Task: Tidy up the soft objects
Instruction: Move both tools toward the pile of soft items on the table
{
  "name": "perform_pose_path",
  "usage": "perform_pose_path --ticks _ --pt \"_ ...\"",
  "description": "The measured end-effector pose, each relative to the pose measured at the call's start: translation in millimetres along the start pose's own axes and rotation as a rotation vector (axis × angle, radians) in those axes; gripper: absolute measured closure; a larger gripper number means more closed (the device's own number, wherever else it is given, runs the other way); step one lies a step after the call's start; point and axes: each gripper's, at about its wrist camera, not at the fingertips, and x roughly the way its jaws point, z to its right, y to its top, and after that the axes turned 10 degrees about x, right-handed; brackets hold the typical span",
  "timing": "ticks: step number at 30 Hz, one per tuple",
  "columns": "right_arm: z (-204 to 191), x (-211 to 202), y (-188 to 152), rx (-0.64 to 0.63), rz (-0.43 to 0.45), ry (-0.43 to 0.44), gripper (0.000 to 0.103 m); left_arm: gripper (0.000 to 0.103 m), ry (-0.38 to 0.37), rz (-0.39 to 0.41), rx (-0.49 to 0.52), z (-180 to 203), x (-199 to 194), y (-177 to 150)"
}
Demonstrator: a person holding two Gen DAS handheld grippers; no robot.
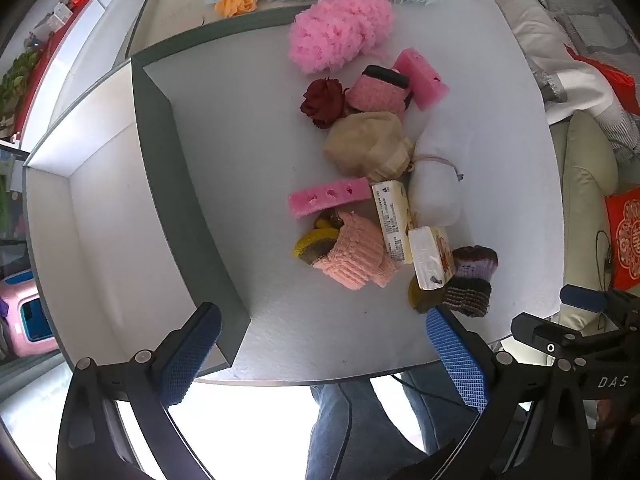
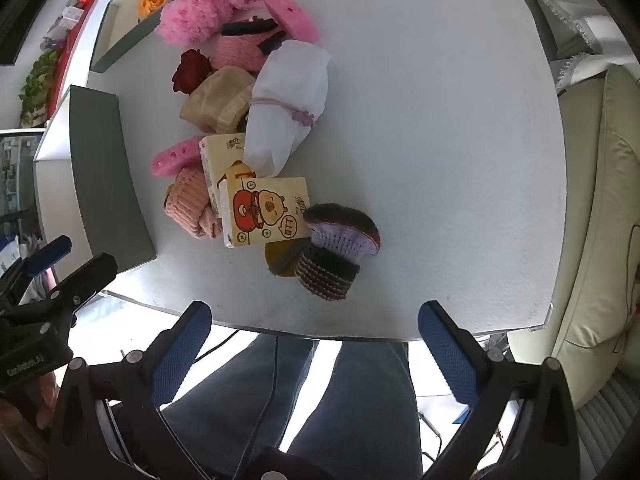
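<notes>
The left tool [image 1: 322, 354] is spread to full width and points straight down over the near edge of the tabletop [image 1: 248, 120]; nothing sits between its blue pads. The right tool [image 2: 314, 354] is likewise spread and empty, tilted steeply down at the near edge. Both hang clear of the objects, a posture that suits a start-of-task approach.

Just beyond the right tool lies a striped knitted piece [image 2: 326, 276], touching a purple knitted cap [image 2: 344, 230] and a dark yellow sponge [image 2: 280, 258]. A cartoon-printed tissue pack [image 2: 266, 210] leans on a second tissue pack [image 2: 218, 160]. Beside them lie a salmon knitted piece [image 2: 190, 206] and a pink perforated sponge [image 2: 174, 158].

Farther out, a white cloth roll [image 2: 288, 100] is tied at its middle by a cord, which keeps it compact. A beige cloth bundle [image 2: 218, 100], a dark red fabric rose [image 2: 191, 70], a pink knitted pouch with black trim [image 2: 244, 46], a second pink sponge [image 2: 290, 12] and a pink fluffy ball [image 2: 200, 12] complete the heap.

To the left stands an empty grey-walled bin [image 1: 188, 184]. A farther bin [image 1: 176, 12] already holds an orange fabric rose [image 1: 237, 1], which suggests sorting by type.
</notes>
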Motion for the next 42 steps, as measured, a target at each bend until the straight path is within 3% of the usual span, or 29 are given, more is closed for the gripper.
perform_pose_path --ticks 15,20,35,42 --pt "8.9 10.1 6.3 0.008 -0.016 -0.014 0.000 0.000 0.007 -0.041 -0.029 -4.6 17.3 0.6" --pt "15.1 13.2 2.8 0.007 -0.019 -0.016 0.000 0.000 0.000 -0.022 -0.043 -3.0 24.0 0.4" --pt "14.4 22.2 13.8 0.040 0.036 -0.079 0.000 0.000 -0.095 -0.021 -0.156 -12.5 39.1 16.6" --pt "7.2 27.6 25.9 0.024 0.019 -0.075 0.000 0.000 -0.072 -0.013 -0.177 -16.4 41.3 20.3"
